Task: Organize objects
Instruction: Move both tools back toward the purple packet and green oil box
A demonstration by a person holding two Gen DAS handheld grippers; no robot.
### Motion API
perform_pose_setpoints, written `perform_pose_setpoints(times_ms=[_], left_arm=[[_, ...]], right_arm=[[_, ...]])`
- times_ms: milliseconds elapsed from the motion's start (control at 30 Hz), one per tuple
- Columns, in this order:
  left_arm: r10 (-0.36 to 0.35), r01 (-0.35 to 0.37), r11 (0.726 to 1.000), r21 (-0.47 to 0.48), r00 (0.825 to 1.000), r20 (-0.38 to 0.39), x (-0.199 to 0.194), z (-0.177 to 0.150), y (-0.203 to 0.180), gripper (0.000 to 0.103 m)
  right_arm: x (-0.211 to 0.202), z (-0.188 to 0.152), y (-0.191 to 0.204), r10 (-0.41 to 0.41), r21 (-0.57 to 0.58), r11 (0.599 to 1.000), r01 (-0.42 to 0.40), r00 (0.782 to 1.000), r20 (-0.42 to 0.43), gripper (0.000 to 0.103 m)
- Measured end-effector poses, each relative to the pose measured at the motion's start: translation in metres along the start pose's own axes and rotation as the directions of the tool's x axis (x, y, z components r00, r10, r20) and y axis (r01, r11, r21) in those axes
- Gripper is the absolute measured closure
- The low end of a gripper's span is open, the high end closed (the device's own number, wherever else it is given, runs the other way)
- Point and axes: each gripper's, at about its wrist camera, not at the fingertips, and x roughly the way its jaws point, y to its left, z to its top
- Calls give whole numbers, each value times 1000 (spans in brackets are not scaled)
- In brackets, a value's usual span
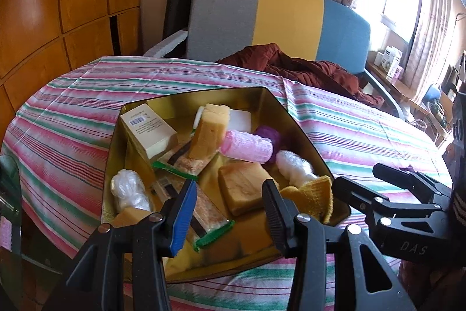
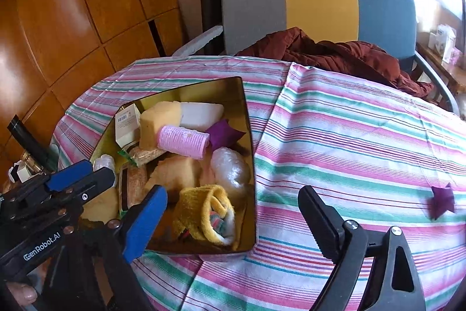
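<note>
Both grippers hover over the near edge of the striped counter, neither holding anything: left gripper has its jaws partly apart and empty above the tin; right gripper has its jaws wide apart, nothing between them, sitting over the tin's near right corner. Task looks mostly done, judging by the layout: nearly all items already lie in the gold tin. Nearest inside: yellow sock bundle at the near right corner, snack packets with green ends, a tan sponge block, and two plastic-wrapped white lumps at the left and right sides. Farther in: pink hair roller lying across the middle, purple pouch just behind it, yellow sponge, white block, and a small white box leaning in the far left corner. Left to do, apparently: one purple pouch on the counter, well apart from the tin to the right. Beyond the counter, a chair with a dark red jacket on it.
</note>
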Motion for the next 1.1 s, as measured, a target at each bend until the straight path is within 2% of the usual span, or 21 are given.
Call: perform_pose_setpoints(times_ms=[300,533,667,833,967,1100], left_arm=[[-45,46,997,55,999,-10,-3,-2,-21,56],[-98,100,987,123,995,-25,-2,-3,-46,56],[-132,136,978,161,991,-33,-1,-1,-61,56],[-169,177,965,196,984,-58,4,-4,-82,56],[-188,203,952,227,978,-90,9,-8,-97,56],[-198,218,944,248,975,-105,11,-11,-107,56]], right_arm=[[-12,-8,-38,-41,61,997,40,999,2,10],[-23,-18,-91,-108,154,982,110,994,-23,10],[-38,-24,-132,-166,229,958,170,985,-37,10],[-62,-32,-197,-212,381,898,221,975,-64,10],[-88,-36,-253,-289,494,818,296,953,-92,10],[-113,-42,-307,-368,603,714,356,923,-109,10]])
